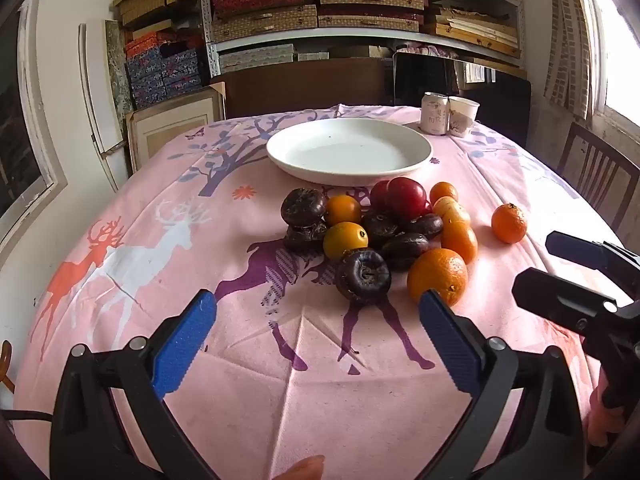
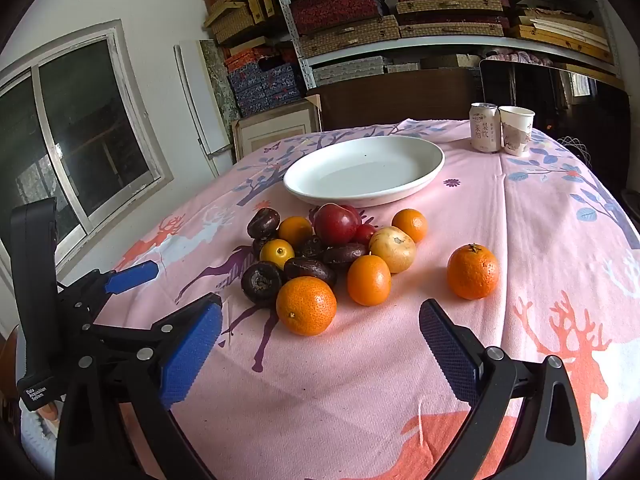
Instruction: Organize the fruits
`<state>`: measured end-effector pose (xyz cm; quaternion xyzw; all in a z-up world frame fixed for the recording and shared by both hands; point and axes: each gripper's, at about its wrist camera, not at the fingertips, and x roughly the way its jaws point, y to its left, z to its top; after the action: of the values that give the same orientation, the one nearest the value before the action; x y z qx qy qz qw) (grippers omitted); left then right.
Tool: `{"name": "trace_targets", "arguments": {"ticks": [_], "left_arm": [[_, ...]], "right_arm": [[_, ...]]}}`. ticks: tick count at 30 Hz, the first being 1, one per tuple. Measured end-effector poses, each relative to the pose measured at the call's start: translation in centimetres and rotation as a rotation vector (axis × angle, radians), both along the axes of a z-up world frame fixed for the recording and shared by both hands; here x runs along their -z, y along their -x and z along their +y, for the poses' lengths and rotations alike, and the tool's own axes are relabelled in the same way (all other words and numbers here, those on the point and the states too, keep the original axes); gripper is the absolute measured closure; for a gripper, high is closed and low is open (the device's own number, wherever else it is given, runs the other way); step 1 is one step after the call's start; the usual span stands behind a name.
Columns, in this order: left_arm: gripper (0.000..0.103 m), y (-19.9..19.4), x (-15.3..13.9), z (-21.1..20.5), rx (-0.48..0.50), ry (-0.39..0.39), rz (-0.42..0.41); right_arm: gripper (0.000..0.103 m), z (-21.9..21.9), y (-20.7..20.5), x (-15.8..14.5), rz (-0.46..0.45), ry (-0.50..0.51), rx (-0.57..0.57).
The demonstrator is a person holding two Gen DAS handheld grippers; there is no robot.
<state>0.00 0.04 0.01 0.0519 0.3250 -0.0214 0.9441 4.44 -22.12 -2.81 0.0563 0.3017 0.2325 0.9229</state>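
Fruits (image 2: 320, 256) heaped before one empty white plate (image 2: 434, 160)

Both cameras ride low over the near edge of the bench (image 1: 240, 360), tilted down and facing the far shelves (image 1: 360, 8). The left view looks from the left and catches the right claw (image 1: 560, 276) at its right edge. Both share the fruit pile (image 2: 320, 256), the white plate (image 2: 400, 188) and the can (image 2: 485, 128).

A can (image 2: 485, 127) and a paper cup (image 2: 516, 130) stand touching at the far edge of the surface (image 2: 540, 240). Shelves (image 2: 400, 20) of flat boxes fill the back wall, with a window (image 2: 72, 132) to one side.
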Motion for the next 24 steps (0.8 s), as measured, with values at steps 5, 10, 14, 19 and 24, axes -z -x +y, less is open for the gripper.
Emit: {"name": "trace_targets", "arguments": {"ticks": [5, 10, 14, 19, 24], "left_arm": [[0.004, 0.01, -0.01, 0.0, 0.002, -0.002, 0.001], [0.004, 0.03, -0.02, -0.06, 0.004, -0.003, 0.0], [0.004, -0.23, 0.28, -0.42, 0.004, -0.004, 0.001], [0.004, -0.33, 0.51, -0.53, 0.004, -0.002, 0.003], [0.004, -0.35, 0.51, -0.48, 0.006, 0.0, 0.005]], "right_arm": [[0.003, 0.01, -0.02, 0.01, 0.0, -0.001, -0.001], [0.003, 0.02, -0.04, 0.01, 0.002, -0.002, -0.001], [0.003, 0.02, -0.03, 0.0, 0.002, -0.002, 0.0], [0.003, 0.02, -0.02, -0.02, 0.003, -0.002, 0.0], [0.003, 0.04, -0.02, -0.01, 0.003, -0.002, -0.001]]}}
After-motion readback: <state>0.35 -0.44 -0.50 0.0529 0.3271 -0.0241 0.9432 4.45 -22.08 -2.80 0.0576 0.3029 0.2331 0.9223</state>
